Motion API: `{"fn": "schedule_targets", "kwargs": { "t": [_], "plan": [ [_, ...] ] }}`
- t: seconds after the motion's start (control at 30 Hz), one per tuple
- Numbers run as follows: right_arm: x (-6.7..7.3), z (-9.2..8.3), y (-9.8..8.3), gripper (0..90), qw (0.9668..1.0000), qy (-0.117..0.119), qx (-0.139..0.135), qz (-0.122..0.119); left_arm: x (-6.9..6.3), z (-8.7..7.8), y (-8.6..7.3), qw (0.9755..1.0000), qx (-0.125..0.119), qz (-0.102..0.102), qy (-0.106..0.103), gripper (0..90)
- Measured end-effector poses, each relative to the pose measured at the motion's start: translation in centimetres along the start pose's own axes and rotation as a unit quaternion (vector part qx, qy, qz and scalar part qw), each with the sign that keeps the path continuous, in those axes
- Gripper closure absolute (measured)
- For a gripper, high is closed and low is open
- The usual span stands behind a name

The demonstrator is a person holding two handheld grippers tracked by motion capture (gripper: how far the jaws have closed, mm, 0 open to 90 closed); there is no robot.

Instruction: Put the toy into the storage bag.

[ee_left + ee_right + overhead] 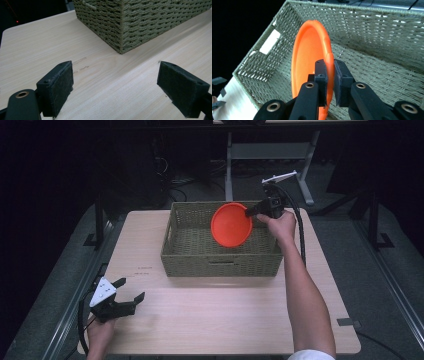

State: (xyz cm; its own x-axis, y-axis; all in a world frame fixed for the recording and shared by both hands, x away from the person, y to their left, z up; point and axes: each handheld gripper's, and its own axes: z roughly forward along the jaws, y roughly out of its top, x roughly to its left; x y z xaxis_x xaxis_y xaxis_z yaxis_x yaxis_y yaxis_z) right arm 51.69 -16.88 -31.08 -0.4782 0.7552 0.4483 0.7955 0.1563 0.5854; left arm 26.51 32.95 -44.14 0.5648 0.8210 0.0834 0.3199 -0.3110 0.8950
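Observation:
An orange plate (231,225) hangs tilted on edge over the woven olive basket (190,257), its rim pinched by my right gripper (250,212), which is shut on it. In the right gripper view the plate (308,50) stands upright between the two black pads, above the basket's woven floor (372,72). My left gripper (131,290) rests near the table's front left corner, open, with nothing between its jaws. The left gripper view looks along the bare tabletop toward a corner of the basket (140,22), with my left gripper (115,85) well short of it.
The light wooden table (225,320) carries the basket at its far middle. A handle cut-out (270,41) opens in the basket's end wall. Beyond the table, a white table frame (270,155) stands on the dark floor.

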Motion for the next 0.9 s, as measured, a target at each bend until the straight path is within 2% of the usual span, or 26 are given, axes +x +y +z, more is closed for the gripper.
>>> {"fn": "schedule_targets", "kwargs": {
  "t": [0.23,0.67,0.9],
  "plan": [
    [-0.1,0.9,-0.1,81.8,0.9998,-0.005,0.016,-0.005,-0.1,0.0,0.0,1.0,0.003,0.004,-0.003,13.0],
    [-0.6,2.8,-0.3,81.8,0.9993,-0.004,0.038,0.003,0.0,-0.1,-0.1,1.0,0.004,0.002,-0.001,13.0],
    [-1.1,3.6,-0.5,81.8,0.9983,-0.012,0.057,0.006,0.0,-0.1,0.0,1.0,0.004,0.001,-0.001,13.0]
  ]
}}
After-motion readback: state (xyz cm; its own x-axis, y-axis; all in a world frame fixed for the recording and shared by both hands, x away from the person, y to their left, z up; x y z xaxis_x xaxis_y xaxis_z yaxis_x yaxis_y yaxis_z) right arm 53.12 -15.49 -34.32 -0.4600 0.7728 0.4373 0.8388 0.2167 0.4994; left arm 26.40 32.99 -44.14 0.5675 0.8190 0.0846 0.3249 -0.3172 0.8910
